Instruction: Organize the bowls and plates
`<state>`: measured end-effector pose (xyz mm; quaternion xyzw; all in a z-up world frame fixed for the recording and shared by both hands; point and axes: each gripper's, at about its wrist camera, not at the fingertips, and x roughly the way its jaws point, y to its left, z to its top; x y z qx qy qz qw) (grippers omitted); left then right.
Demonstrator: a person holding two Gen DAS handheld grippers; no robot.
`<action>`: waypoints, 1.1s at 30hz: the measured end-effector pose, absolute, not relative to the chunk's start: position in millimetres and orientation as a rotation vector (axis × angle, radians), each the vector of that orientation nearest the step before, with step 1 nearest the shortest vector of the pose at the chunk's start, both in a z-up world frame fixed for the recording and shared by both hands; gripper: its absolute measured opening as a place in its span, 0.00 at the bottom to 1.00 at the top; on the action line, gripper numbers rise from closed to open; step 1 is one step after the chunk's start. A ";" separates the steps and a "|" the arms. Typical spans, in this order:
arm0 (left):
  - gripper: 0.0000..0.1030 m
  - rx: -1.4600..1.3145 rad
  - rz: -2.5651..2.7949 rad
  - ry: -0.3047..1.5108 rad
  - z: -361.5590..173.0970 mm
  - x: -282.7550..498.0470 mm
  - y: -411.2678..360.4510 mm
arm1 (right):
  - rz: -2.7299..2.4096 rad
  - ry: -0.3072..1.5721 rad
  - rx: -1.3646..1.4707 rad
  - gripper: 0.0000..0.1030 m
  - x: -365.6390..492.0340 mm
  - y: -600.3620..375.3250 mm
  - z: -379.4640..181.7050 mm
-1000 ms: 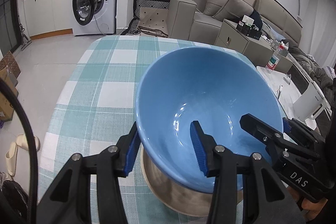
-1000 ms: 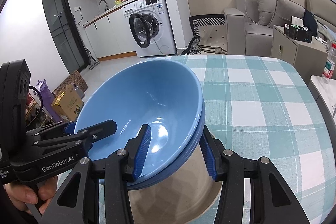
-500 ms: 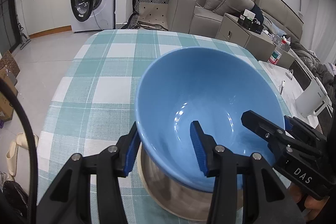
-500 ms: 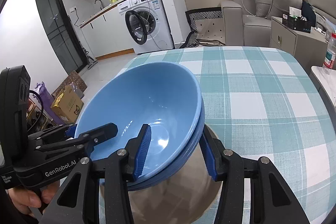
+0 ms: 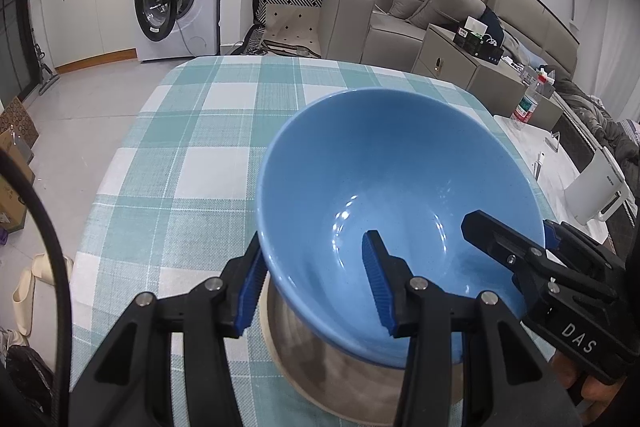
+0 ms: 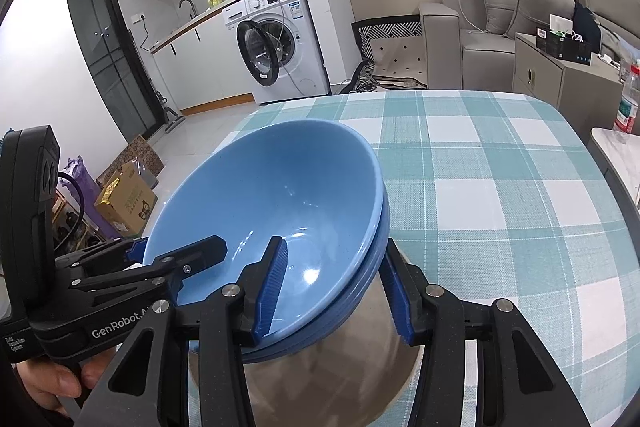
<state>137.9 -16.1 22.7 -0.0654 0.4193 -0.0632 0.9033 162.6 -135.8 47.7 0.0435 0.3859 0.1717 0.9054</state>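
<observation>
Two glossy blue bowls (image 6: 280,211), nested and deep-sided, sit above a round beige plate (image 5: 320,375) on the teal-and-white checked tabletop (image 5: 192,163). The left gripper (image 5: 316,283) straddles the rim on one side, the right gripper (image 6: 332,287) on the opposite side, ribbed blue jaws pinching the smooth ceramic walls.
</observation>
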 end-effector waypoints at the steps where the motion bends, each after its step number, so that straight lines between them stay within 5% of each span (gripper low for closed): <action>1: 0.45 -0.137 -0.130 0.866 22.7 137.9 -16.1 | 0.353 0.797 0.090 0.46 162.7 -135.7 47.9; 10: 0.49 -0.146 -0.142 0.865 20.9 138.4 -13.5 | 0.367 0.795 0.076 0.51 162.7 -135.6 47.8; 12: 0.53 -0.151 -0.146 0.865 21.8 137.2 -12.6 | 0.368 0.795 0.063 0.59 162.5 -136.0 47.7; 14: 0.62 -0.160 -0.147 0.858 24.6 135.1 -10.5 | 0.367 0.785 0.044 0.81 161.8 -136.6 48.7; 18: 0.67 -0.153 -0.132 0.836 31.0 129.1 -5.4 | 0.365 0.770 0.026 0.84 160.1 -139.7 52.3; 20: 0.81 -0.142 -0.112 0.814 35.3 124.5 -3.2 | 0.367 0.767 0.021 0.91 159.6 -141.3 53.9; 22: 0.82 -0.137 -0.115 0.793 39.1 119.7 -0.3 | 0.365 0.755 0.019 0.99 158.4 -143.6 56.2; 26: 0.99 -0.119 -0.106 0.754 44.6 108.5 7.2 | 0.393 0.729 -0.006 0.99 152.0 -145.0 60.4; 33: 1.00 -0.098 -0.086 0.633 53.2 84.2 20.9 | 0.443 0.641 -0.045 0.99 133.0 -148.0 70.0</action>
